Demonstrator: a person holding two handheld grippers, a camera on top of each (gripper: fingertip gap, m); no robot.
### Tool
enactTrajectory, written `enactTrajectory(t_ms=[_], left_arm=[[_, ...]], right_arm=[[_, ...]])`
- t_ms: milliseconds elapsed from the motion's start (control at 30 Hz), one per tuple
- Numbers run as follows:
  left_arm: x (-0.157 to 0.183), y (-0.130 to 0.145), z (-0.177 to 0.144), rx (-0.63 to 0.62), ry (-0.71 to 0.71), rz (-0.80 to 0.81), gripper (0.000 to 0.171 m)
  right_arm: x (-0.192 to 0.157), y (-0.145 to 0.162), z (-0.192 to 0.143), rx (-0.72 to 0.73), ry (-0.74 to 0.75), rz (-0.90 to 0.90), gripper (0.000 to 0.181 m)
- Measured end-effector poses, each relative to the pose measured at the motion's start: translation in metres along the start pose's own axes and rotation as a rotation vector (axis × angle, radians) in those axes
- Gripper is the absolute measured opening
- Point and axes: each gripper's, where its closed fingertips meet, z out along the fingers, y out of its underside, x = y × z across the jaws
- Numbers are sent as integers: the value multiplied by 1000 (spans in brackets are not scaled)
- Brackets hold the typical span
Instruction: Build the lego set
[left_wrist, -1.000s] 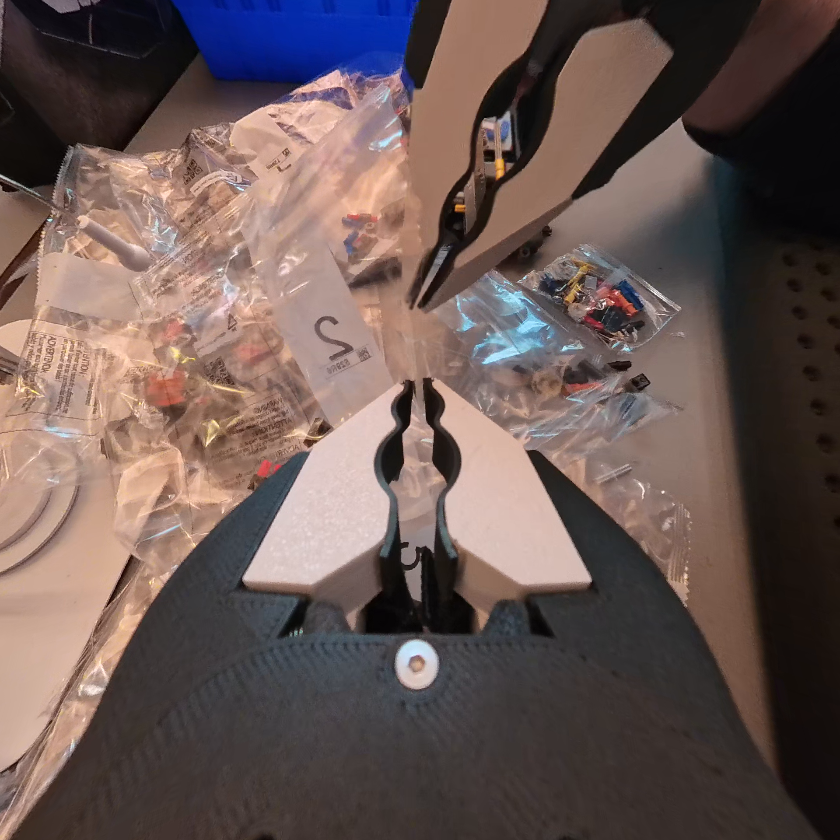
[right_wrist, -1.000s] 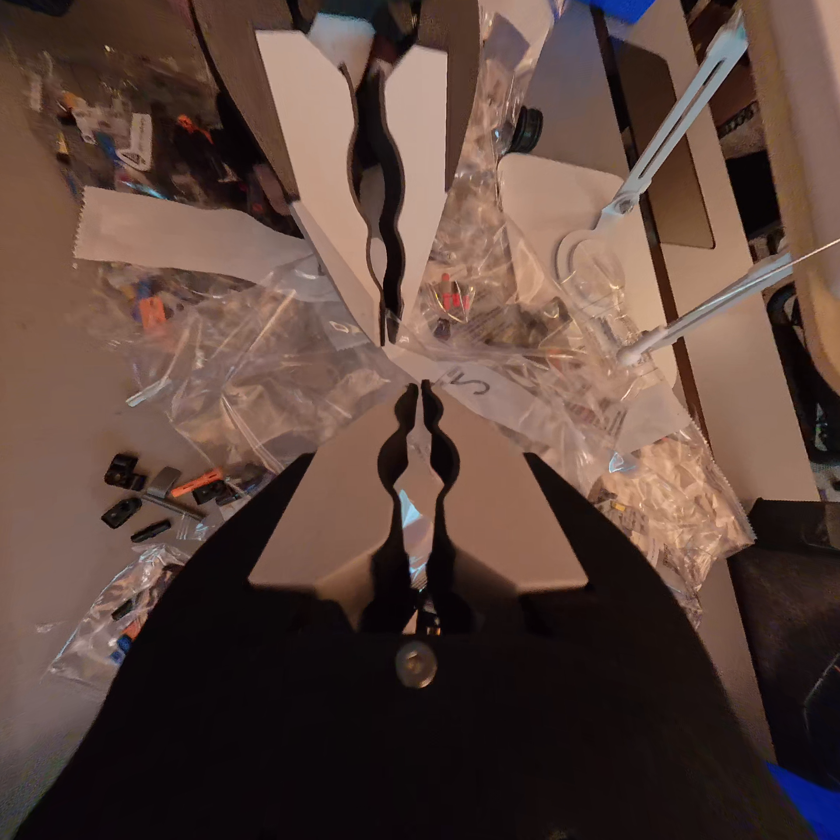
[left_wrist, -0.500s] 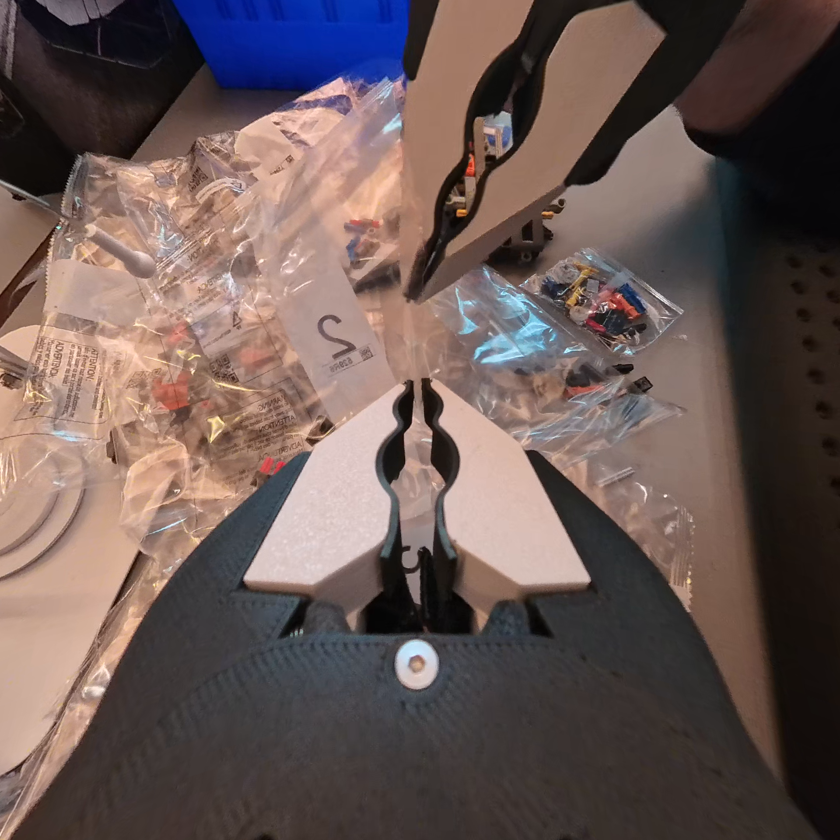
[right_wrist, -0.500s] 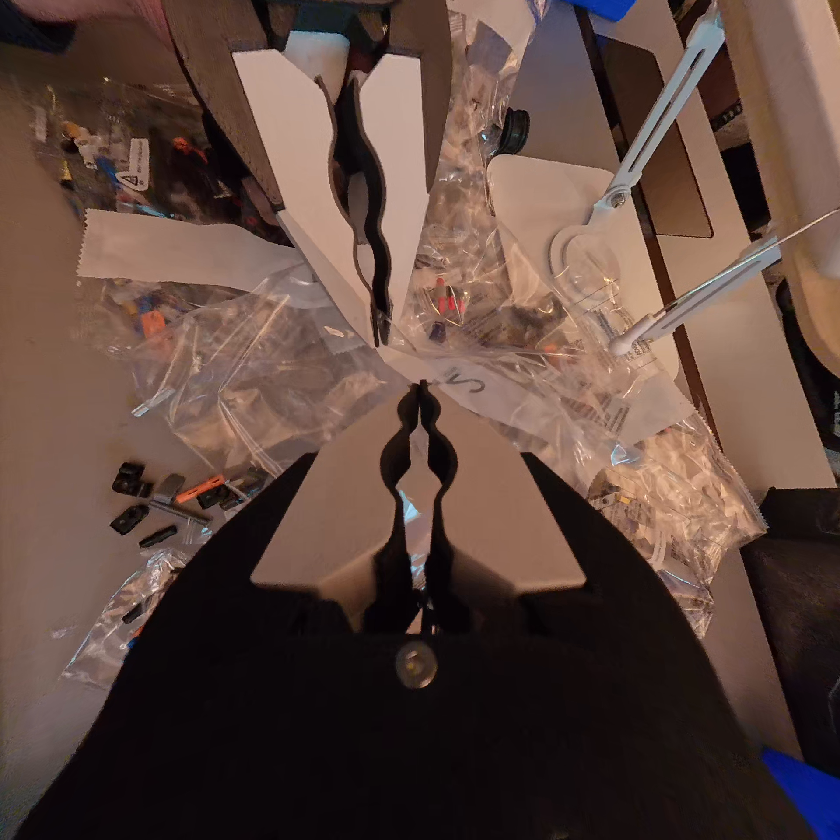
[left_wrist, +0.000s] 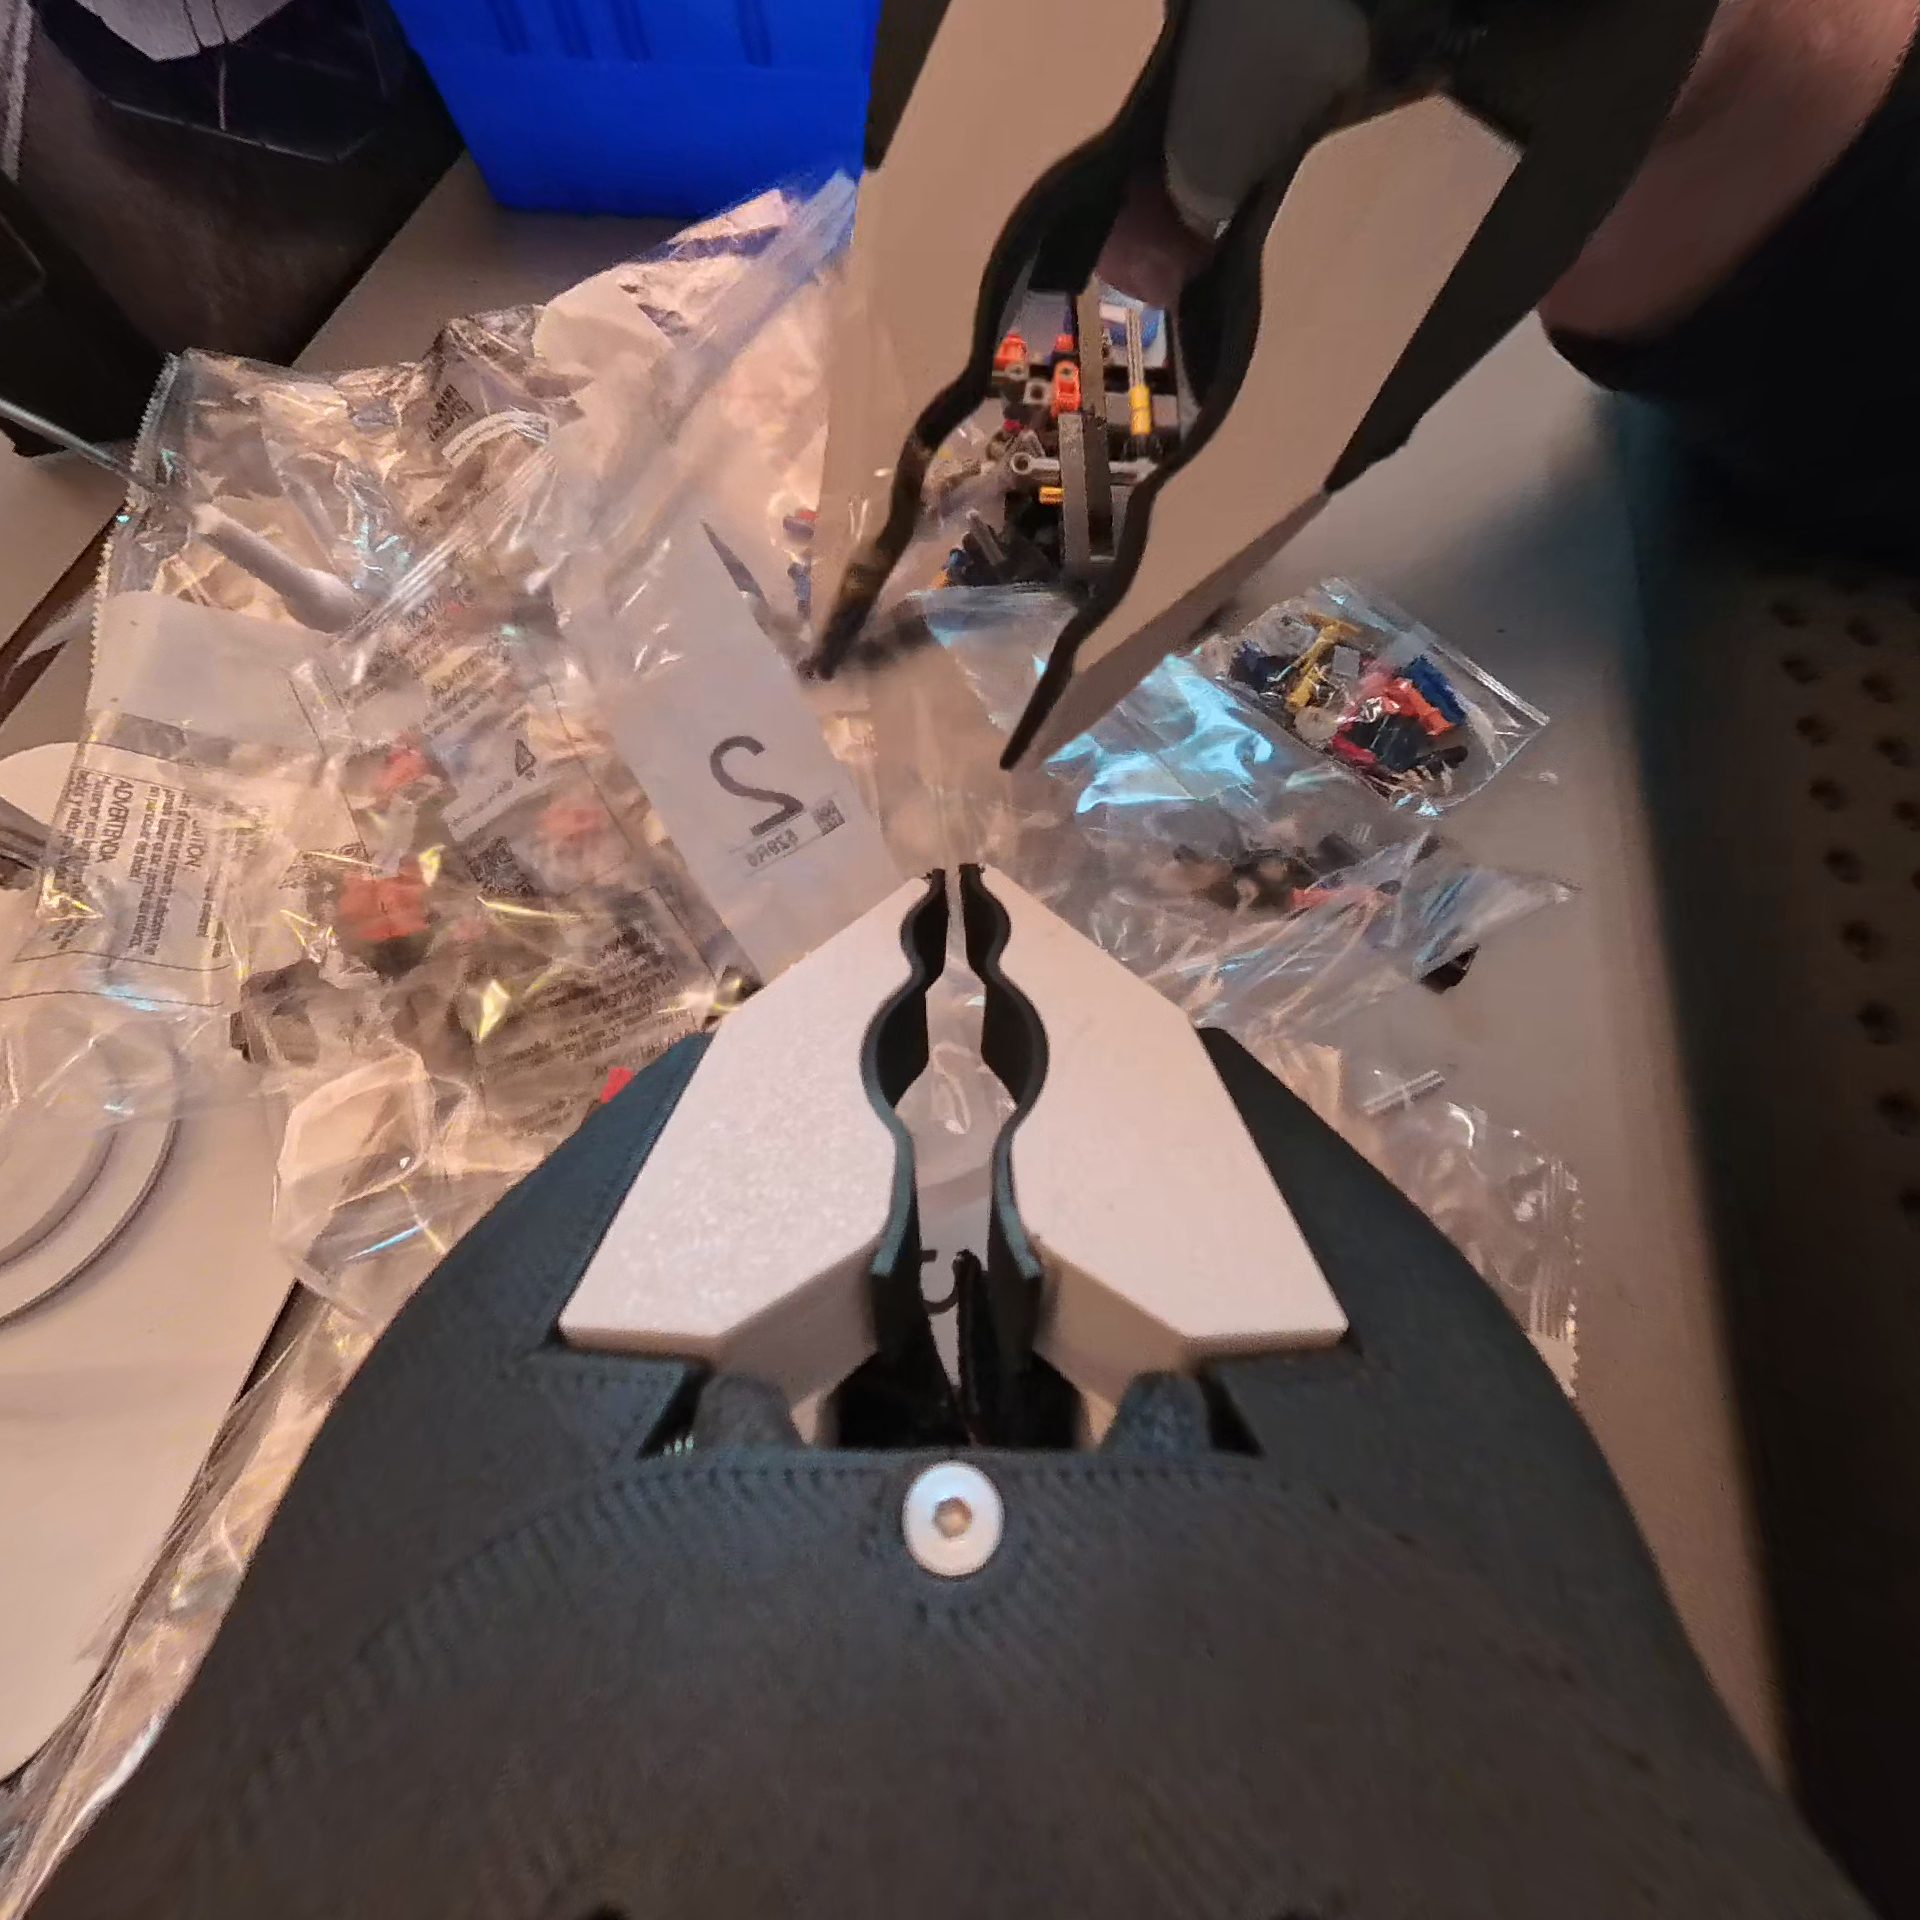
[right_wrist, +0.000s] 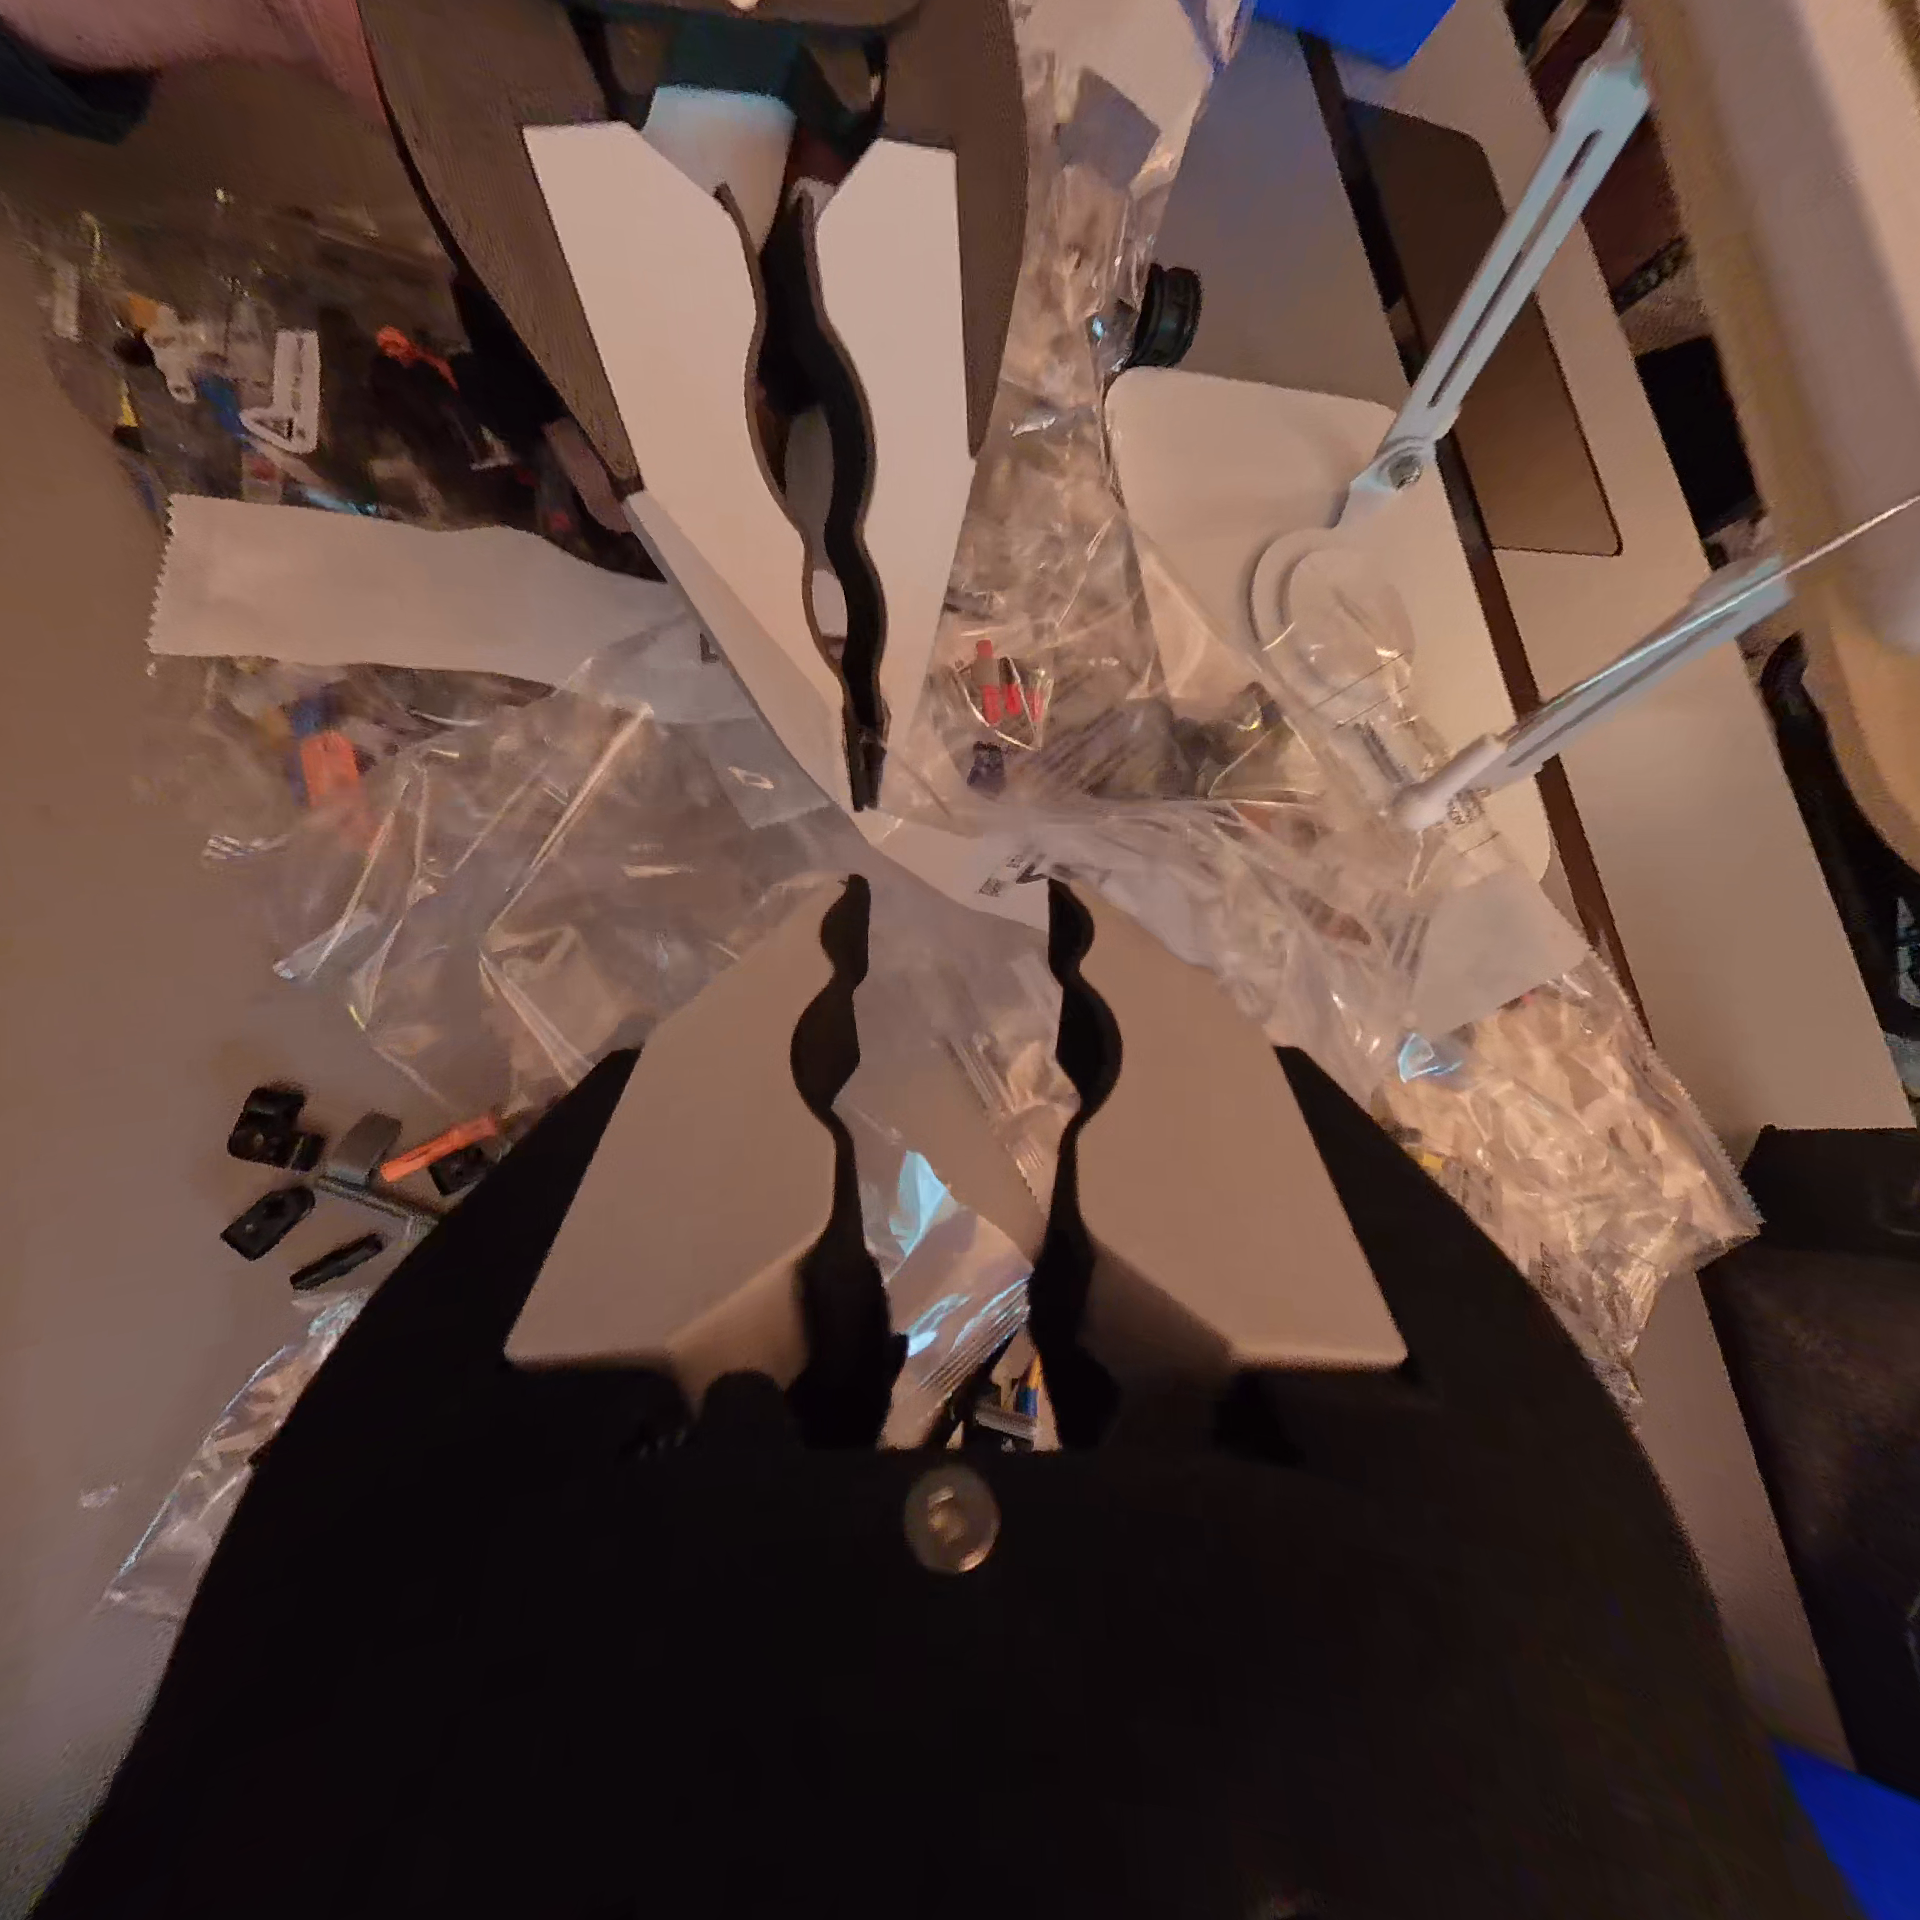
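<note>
My left gripper is shut on the edge of a clear plastic bag of Lego parts with a white numbered label. In the right wrist view it comes in from the top, and the bag is pulled taut from its tips. My right gripper is open and empty, its tips just short of the same bag edge. It hangs over the bag in the left wrist view. A partly built grey Lego model shows between its fingers.
Several more clear parts bags are heaped on the grey table. A small bag of coloured pieces lies to the right. Loose black and orange pieces lie at the left. A blue bin stands behind. A white lamp arm crosses the right. My left and right fingertips are right by each other.
My right gripper has opened and let go of the bag. My left gripper stays shut on the bag at about the same place.
</note>
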Motion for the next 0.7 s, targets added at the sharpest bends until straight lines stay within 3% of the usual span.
enactTrajectory(t_ms=[67, 233, 700], left_arm=[[1, 1, 2, -8, 1, 7, 0], [3, -1, 1, -3, 6, 9, 0], [4, -2, 2, 0, 8, 13, 0]], right_arm=[[-2, 6, 6, -31, -6, -10, 30], [-5, 11, 11, -70, -3, -36, 0], [4, 3, 8, -26, 29, 29, 3]])
